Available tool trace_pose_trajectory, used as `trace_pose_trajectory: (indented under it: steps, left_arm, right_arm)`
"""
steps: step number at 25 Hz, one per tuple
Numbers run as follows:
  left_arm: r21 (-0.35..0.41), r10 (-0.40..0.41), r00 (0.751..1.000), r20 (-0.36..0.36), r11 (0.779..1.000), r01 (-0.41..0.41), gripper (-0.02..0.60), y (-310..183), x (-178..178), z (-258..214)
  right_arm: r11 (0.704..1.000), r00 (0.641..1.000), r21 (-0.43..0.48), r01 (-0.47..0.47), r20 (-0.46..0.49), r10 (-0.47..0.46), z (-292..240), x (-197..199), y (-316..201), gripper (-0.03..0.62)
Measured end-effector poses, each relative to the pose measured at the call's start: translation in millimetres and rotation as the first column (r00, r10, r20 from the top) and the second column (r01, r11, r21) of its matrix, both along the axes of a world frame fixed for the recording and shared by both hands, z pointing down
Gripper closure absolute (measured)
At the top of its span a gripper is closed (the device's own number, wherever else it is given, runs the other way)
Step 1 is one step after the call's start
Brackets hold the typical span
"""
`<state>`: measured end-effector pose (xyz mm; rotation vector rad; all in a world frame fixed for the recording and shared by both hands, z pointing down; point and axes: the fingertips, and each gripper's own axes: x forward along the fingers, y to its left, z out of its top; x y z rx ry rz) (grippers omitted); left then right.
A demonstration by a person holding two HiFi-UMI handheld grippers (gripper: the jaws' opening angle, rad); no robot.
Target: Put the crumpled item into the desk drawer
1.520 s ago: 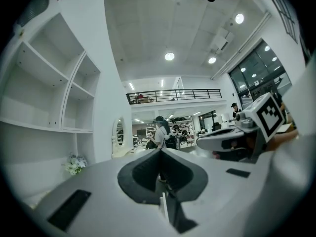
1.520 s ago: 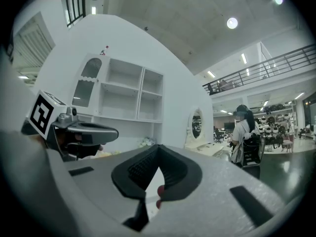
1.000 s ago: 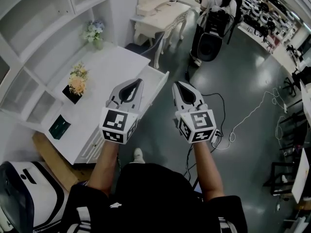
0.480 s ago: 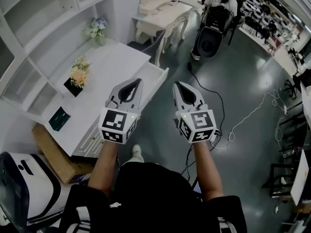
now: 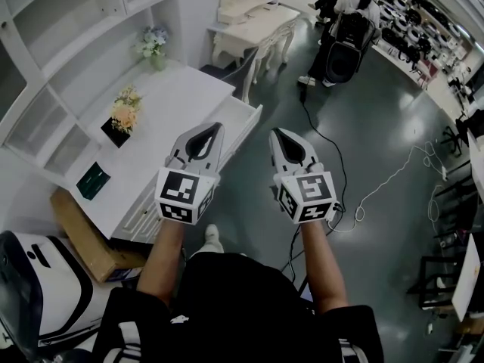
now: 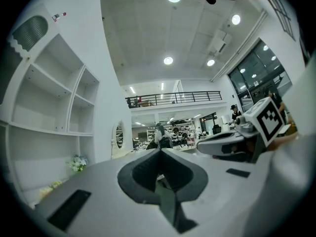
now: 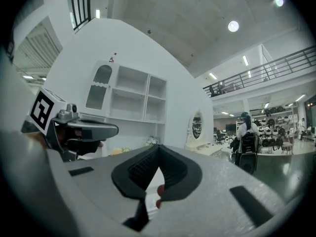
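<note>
The white desk (image 5: 170, 104) stands at the left of the head view, its drawer (image 5: 240, 121) pulled out, with nothing showing inside. No crumpled item shows in any view. My left gripper (image 5: 218, 127) hovers over the drawer's near end, jaws shut and empty, its tips meeting in the left gripper view (image 6: 159, 151). My right gripper (image 5: 274, 131) is level with it to the right, above the dark floor, also shut (image 7: 159, 147). Small red patches (image 7: 158, 189) show through the gap behind its tips; I cannot tell what they are.
On the desk are two flower pots (image 5: 122, 119) (image 5: 151, 45) and a dark green box (image 5: 92, 181), with white shelving (image 5: 60, 44) behind. A cardboard box (image 5: 79, 237) lies under the desk. Cables (image 5: 378, 187) run over the floor. A dressing table (image 5: 253, 21) and a person (image 5: 348, 10) are farther off.
Both grippers stay level and shut. The desk has slid slightly in the head view, and the person in the background has moved to the right.
</note>
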<state>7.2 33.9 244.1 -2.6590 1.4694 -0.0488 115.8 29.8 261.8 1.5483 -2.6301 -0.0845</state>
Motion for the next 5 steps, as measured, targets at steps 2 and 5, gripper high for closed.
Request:
trace_pose_trajectory:
  steps: [2, 5]
  left_arm:
    - [0.000, -0.001, 1.000, 0.000, 1.000, 0.001, 0.574, 2.4, 0.1, -0.1]
    - [0.000, -0.001, 1.000, 0.000, 1.000, 0.001, 0.574, 5.9, 0.0, 1.7]
  right_arm:
    - [1.000, 1.000, 0.001, 0.000, -0.001, 0.000, -0.3, 0.3, 2.4, 0.597]
    - [1.000, 1.000, 0.001, 0.000, -0.002, 0.000, 1.1, 0.7, 5.7, 0.597]
